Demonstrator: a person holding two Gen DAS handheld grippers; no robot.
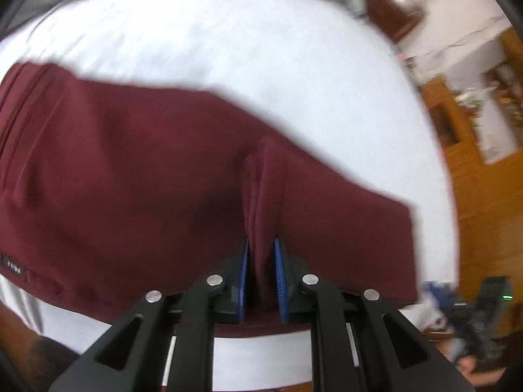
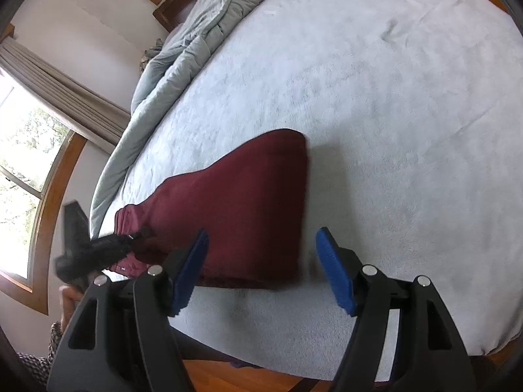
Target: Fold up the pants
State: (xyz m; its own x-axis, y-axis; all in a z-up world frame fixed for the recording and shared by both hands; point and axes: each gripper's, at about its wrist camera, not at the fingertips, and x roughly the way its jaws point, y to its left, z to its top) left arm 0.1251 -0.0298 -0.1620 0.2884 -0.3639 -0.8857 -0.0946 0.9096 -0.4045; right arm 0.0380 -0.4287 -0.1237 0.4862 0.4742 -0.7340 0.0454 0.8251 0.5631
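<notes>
White bed (image 2: pixel 392 98) | maroon pants (image 2: pixel 248 215) folded flat | left gripper (image 1: pixel 261 261) fingers pinching pants | right gripper (image 2: pixel 261 261) fingers spread

Pants (image 2: pixel 242 209): lay on the bed (image 2: pixel 392 98), near its front edge. Duvet (image 2: pixel 196 42): bunched along the bed's far-left side, well apart from the pants. Left gripper (image 1: pixel 261 261): at the pants' near edge, a fold of cloth between its fingers (image 1: pixel 243 271). Right gripper (image 2: pixel 261 261): over the bed's front edge, at the pants' near right corner.
</notes>
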